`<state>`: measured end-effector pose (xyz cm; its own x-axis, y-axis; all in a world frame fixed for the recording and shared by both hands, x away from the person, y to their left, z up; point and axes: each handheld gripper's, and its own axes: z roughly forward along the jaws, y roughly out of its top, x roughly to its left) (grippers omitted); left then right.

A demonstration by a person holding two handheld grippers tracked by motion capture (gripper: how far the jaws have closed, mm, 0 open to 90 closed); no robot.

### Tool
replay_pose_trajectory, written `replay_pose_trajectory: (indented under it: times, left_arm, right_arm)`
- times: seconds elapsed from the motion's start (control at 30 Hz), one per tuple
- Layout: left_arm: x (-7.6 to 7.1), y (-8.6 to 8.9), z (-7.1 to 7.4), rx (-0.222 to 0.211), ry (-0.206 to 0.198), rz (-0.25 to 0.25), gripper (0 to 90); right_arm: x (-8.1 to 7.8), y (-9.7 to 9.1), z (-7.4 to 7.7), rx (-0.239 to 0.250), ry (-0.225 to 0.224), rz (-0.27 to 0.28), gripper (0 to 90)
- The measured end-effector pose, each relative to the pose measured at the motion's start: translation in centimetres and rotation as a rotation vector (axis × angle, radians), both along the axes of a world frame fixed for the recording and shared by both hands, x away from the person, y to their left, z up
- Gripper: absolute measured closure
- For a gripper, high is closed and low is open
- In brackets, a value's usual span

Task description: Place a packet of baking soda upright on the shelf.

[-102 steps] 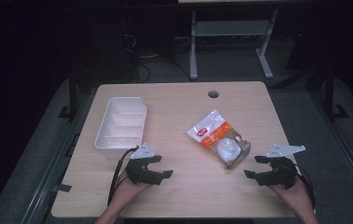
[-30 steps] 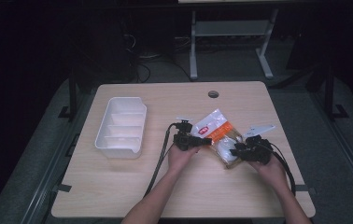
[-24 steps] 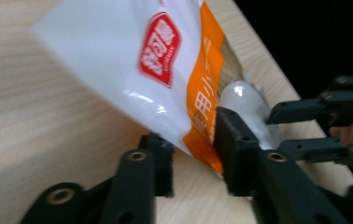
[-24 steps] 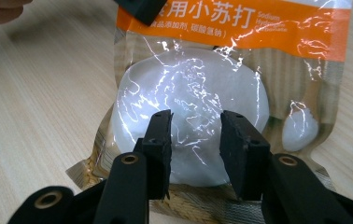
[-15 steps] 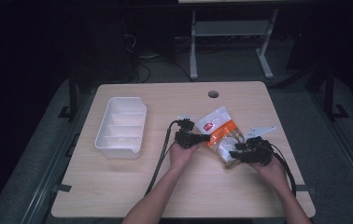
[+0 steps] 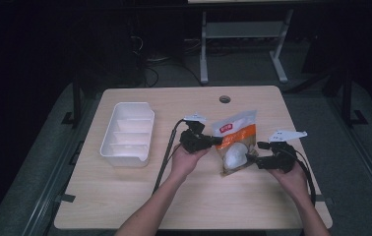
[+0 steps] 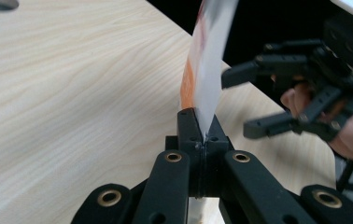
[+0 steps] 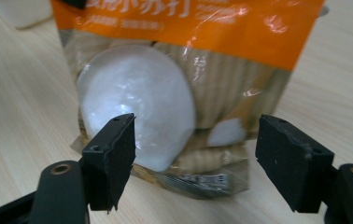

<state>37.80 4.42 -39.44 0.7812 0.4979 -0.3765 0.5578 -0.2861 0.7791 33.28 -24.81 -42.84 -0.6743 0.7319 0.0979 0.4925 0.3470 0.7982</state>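
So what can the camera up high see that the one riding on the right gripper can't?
The high view alone takes in the white tray, the whole table, and the left gripper shut on the snack bag's edge. The right gripper view alone gives the close detail: a round white piece behind the clear window and printing along the bag's bottom seam. Both show the orange snack bag and the right gripper, its jaws open at the bag's lower end.

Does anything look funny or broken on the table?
Nothing is broken or spilled. The one odd thing is the snack bag: it stands propped up, because the left tool pinches its edge. The right tool is open near its bottom. The white tray sits flat.
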Motion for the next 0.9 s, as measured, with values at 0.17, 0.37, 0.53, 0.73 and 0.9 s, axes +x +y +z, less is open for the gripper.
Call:
replay_pose_trajectory:
  times: [0.17, 0.37, 0.53, 0.73, 0.9]
  left_arm:
    - [-1.0, 0.5, 1.3, 0.033, -0.055, -0.060, 90.0]
    - [-1.9, 1.0, 2.3, 0.054, -0.096, -0.139, 90.0]
    - [-2.7, 1.1, 2.9, 0.070, -0.123, -0.197, 90.0]
    - [-3.5, 0.9, 3.6, 0.096, -0.157, -0.251, 90.0]
    - [-3.5, 1.2, 3.6, 0.104, -0.162, -0.249, 90.0]
  right_arm:
    - [-0.3, -0.4, 0.5, 0.079, -0.026, -0.007, 26.3]
    - [-0.3, -0.6, 0.8, 0.172, -0.030, 0.021, 28.7]
    - [-0.2, -0.3, 0.9, 0.199, -0.038, 0.070, 32.9]
    - [-0.5, 0.4, 1.1, 0.238, -0.035, 0.168, 43.9]
    - [-0.5, 0.9, 1.1, 0.252, -0.016, 0.224, 64.7]
